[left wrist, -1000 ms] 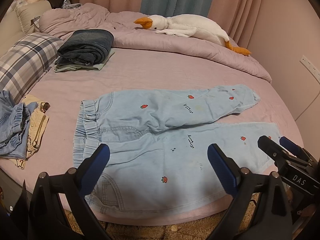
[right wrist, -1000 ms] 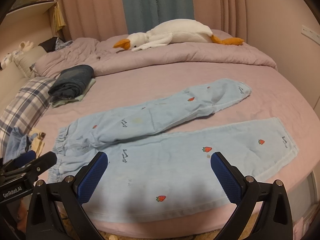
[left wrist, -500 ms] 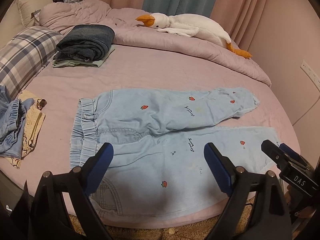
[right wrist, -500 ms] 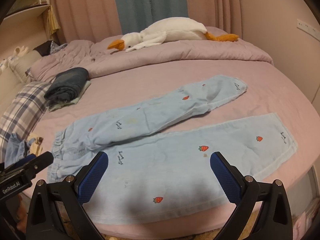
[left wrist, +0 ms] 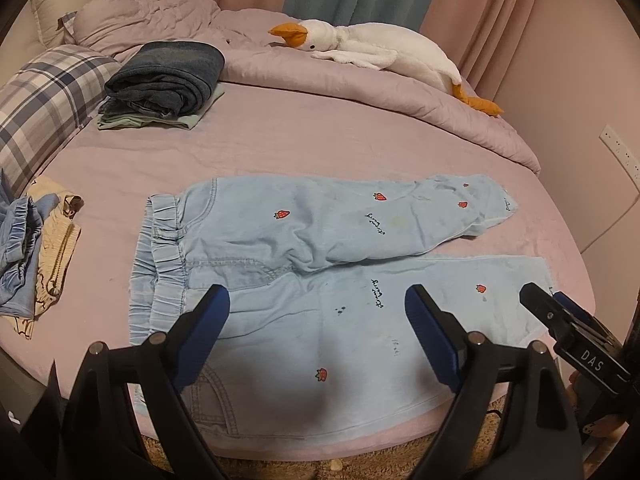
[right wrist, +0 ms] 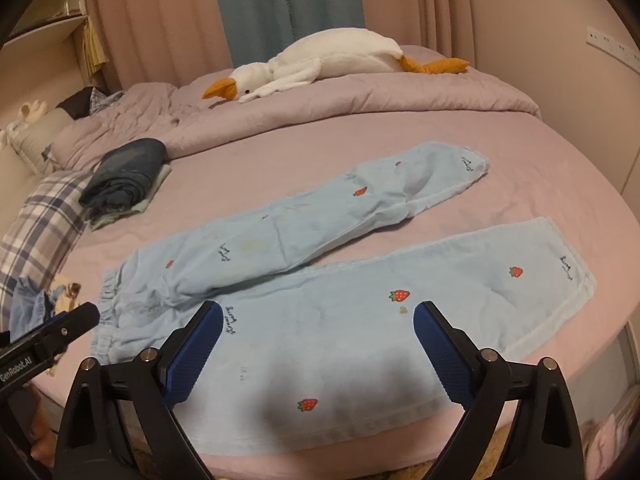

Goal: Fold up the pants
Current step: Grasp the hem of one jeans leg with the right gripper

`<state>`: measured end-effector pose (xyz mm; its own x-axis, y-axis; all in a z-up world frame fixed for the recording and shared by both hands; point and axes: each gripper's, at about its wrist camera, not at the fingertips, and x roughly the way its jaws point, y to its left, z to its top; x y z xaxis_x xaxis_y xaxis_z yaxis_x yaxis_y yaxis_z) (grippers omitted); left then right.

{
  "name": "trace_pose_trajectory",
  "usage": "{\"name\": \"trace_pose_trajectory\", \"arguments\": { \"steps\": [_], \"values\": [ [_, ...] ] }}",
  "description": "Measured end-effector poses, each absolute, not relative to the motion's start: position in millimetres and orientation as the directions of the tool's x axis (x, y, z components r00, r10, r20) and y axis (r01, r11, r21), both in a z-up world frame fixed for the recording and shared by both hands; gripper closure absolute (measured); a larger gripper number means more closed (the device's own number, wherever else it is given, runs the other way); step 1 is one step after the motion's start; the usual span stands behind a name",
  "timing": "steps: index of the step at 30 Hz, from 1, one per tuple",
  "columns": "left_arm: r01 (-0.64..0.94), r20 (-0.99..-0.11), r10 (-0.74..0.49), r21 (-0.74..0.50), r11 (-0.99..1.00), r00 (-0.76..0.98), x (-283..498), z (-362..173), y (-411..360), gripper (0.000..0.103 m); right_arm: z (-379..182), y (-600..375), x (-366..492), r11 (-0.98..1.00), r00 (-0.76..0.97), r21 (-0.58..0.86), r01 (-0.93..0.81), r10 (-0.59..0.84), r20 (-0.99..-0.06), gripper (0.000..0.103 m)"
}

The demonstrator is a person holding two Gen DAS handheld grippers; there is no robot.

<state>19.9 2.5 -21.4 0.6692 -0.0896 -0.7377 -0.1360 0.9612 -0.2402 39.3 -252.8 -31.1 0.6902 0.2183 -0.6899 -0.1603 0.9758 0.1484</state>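
both tools hover wide, nothing between them, jaws just narrowing a touch. the pants (left wrist: 320,264) lie spread on the bed (left wrist: 280,144) just ahead of the left tool (left wrist: 316,320) and right tool (right wrist: 318,334). best pinch the near leg's edge at waistband and hem, then lift evenly across.

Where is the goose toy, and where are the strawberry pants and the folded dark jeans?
goose toy (left wrist: 384,50), left wrist view, on its white body.
strawberry pants (right wrist: 344,332), right wrist view, on the near leg.
folded dark jeans (left wrist: 168,72), left wrist view, on the top fold.
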Motion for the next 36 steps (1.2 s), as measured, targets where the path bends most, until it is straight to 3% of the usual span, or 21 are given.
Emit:
{"name": "trace_pose_trajectory", "arguments": {
  "steps": [21,24,31,33,36],
  "values": [
    [-0.253,-0.703,-0.113,-0.395,0.883,0.702,62,-4,49,0.014,-15,-249,69,0.977,0.722,0.141,-0.16,0.213,-0.658,0.006],
    [-0.303,-0.718,-0.112,-0.424,0.854,0.687,75,-12,62,0.019,-10,-244,88,0.971,0.712,0.156,-0.182,0.24,-0.66,0.006],
    [-0.399,-0.764,-0.134,-0.469,0.788,0.631,83,-43,78,0.034,-15,-231,205,0.926,0.534,0.329,-0.184,0.376,-0.757,0.006],
    [-0.424,-0.781,-0.134,-0.465,0.777,0.61,82,-51,82,0.036,-28,-225,249,0.928,0.466,0.352,-0.118,0.365,-0.806,0.006],
    [-0.454,-0.8,-0.123,-0.451,0.768,0.587,79,-59,86,0.037,-55,-215,309,0.961,0.418,0.278,0.0,0.252,-0.873,0.007]
  ]
}}
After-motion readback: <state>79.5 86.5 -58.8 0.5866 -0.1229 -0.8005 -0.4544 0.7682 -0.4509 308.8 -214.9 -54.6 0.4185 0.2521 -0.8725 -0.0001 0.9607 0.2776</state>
